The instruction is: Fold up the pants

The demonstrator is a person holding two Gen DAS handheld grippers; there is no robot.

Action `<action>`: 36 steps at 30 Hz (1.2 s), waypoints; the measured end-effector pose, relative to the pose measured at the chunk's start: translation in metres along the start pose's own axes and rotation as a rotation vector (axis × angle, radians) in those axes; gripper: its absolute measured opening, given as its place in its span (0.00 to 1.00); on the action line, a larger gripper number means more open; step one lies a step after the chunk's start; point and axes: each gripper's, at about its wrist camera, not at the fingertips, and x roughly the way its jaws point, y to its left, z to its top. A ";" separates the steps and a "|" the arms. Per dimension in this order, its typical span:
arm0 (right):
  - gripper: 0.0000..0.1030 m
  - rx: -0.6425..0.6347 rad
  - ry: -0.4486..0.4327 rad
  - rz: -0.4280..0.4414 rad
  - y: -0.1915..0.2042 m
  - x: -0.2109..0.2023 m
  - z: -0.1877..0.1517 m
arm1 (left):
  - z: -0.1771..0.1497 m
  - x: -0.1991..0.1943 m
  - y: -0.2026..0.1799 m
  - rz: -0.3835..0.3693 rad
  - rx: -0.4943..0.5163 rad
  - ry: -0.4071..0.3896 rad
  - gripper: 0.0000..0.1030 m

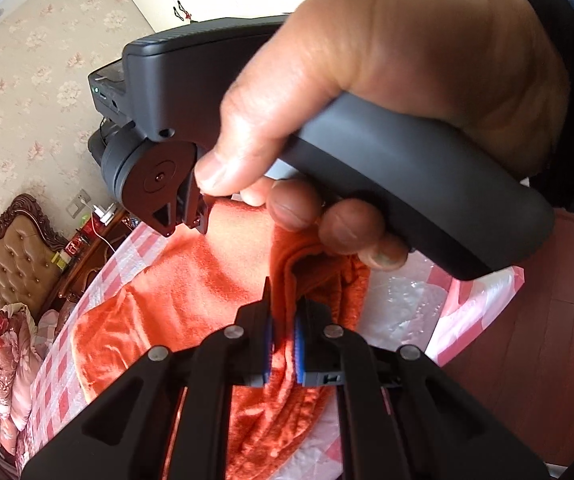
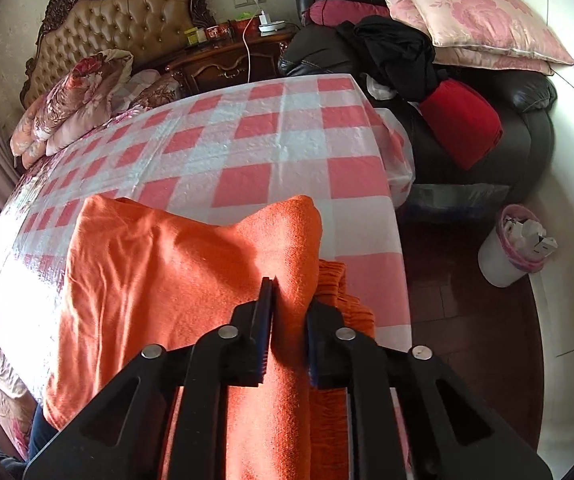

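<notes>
The orange fleece pants [image 2: 159, 280] lie partly folded on a pink-and-white checked cloth [image 2: 271, 136] over the table. In the left wrist view a bunched fold of the pants [image 1: 191, 292] runs up between the blue pads, and my left gripper [image 1: 283, 344] is shut on it. A person's hand [image 1: 387, 80] holds my right gripper [image 1: 185, 224] just above the same garment. In the right wrist view a raised ridge of fabric passes between the fingers of my right gripper [image 2: 289, 340]; the jaws stand slightly apart, open around it.
A bed with a tufted headboard [image 2: 127, 20] and floral quilt [image 2: 75, 92] stands behind the table. A black leather sofa [image 2: 519, 120] with pillows and clothes is to the right, and a white bin [image 2: 507, 248] stands on the dark wood floor.
</notes>
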 end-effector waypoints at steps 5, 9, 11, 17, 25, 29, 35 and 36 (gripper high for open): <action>0.54 0.037 -0.061 -0.089 -0.020 -0.009 0.001 | 0.000 -0.003 -0.006 -0.036 0.007 -0.004 0.21; 0.54 0.104 -0.062 -0.195 -0.046 -0.016 -0.001 | 0.003 -0.019 -0.009 -0.119 -0.001 -0.042 0.36; 0.54 0.121 -0.080 -0.190 -0.052 -0.028 -0.004 | 0.004 -0.034 0.006 -0.167 -0.096 -0.068 0.36; 0.54 0.100 -0.161 -0.141 -0.013 -0.073 -0.039 | 0.013 -0.035 0.127 -0.163 -0.552 -0.082 0.30; 0.41 -0.067 -0.067 -0.193 0.041 -0.037 -0.090 | 0.033 0.126 0.185 -0.501 -0.610 0.246 0.20; 0.39 -0.056 -0.075 -0.185 0.036 -0.036 -0.094 | 0.039 0.154 0.186 -0.436 -0.602 0.297 0.20; 0.40 -0.082 -0.075 -0.205 0.042 -0.035 -0.099 | 0.025 0.125 0.242 -0.319 -0.715 0.229 0.20; 0.40 -0.083 -0.076 -0.204 0.043 -0.035 -0.100 | 0.017 0.113 0.248 -0.303 -0.715 0.210 0.20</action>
